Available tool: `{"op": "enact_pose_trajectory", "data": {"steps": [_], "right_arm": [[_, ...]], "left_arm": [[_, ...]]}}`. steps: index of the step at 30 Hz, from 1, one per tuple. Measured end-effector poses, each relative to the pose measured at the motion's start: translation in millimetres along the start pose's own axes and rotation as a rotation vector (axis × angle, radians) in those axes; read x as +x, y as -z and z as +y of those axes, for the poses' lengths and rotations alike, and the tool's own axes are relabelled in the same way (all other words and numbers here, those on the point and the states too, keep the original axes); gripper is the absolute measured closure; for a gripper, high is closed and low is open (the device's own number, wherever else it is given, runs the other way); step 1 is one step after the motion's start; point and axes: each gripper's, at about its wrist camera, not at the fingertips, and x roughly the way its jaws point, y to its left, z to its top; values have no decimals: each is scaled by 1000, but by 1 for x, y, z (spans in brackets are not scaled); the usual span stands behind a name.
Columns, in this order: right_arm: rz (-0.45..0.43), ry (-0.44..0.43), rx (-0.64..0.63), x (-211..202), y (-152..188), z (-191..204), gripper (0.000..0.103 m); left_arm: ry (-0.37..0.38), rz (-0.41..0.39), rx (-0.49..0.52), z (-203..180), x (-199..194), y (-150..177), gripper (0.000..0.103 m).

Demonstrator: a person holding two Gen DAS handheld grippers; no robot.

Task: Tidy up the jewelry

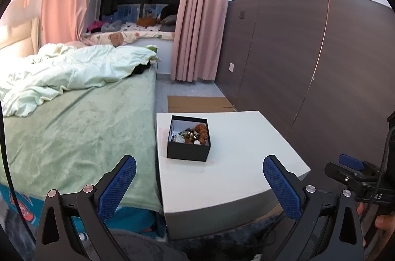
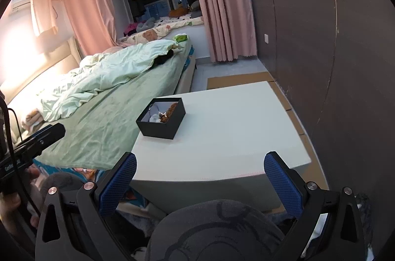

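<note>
Blue ribbed pads line the fingers of both tools. The left gripper (image 1: 199,171) has its jaws spread wide with nothing between them, held near the front edge of the white table (image 1: 246,177). The right gripper (image 2: 200,168) is likewise wide apart and empty, hovering off the table's near edge above a grey cushion (image 2: 217,229).

Farther out, a black box (image 1: 188,152) sits on the table's left half, near the bed (image 1: 81,127), well apart from both tools. It is rectangular, lid off, its long axis running away from the cameras toward the pink curtain (image 1: 197,21). Jewelry (image 1: 195,134) lies heaped inside, brown and dark pieces mixed; single items are too small to tell apart.
</note>
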Motion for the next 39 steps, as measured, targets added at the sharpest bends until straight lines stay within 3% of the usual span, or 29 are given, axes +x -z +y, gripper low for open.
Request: {"op": "enact_pose_trajectory", "data": {"steps": [39], "right_arm": [[34,12,14,15,4,4,0]], "left_arm": [[7,-36,-16,11,7,13,0]]}}
